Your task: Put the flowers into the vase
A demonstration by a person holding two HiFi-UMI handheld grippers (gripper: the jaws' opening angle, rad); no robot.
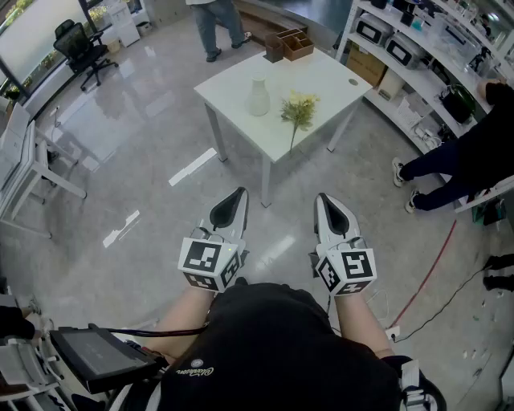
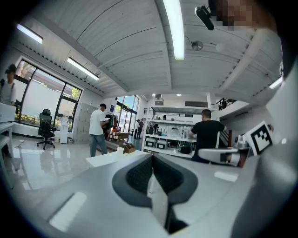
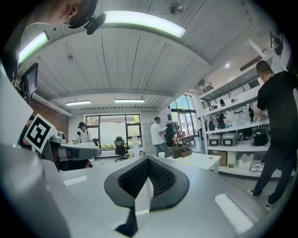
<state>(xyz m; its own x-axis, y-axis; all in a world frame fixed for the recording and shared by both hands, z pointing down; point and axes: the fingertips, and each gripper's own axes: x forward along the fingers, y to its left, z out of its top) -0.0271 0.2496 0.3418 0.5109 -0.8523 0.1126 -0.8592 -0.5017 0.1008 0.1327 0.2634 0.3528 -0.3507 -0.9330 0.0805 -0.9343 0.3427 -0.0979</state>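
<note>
Glossy grey floor (image 1: 144, 144) fills most of the head view, with a white table (image 1: 321, 80) standing on it well ahead of the operator. White vase (image 1: 258, 97) is upright near the middle of the table and holds nothing. Flowers (image 1: 298, 108), a yellow-green bunch, lie flat on the tabletop just to the right of the vase and do not touch it; the stem runs toward the near edge of the table. A wooden box (image 1: 290, 44) sits at the far corner of the table. Shelving (image 1: 418, 48) with equipment lines the right side, and a person in dark clothes (image 1: 474, 148) stands by it. A second person (image 1: 218, 24) stands beyond the table, and an office chair (image 1: 83, 48) is at upper left. Left gripper (image 1: 238, 193) and right gripper (image 1: 323, 197) are held side by side, low and close to the operator's body, well short of the table, both roughly level and pointing toward it. Each gripper view shows the dark ribbed pads pressed together along one line with nothing between them: both tools closed and empty. Neither gripper touches the flowers or the vase.
</note>
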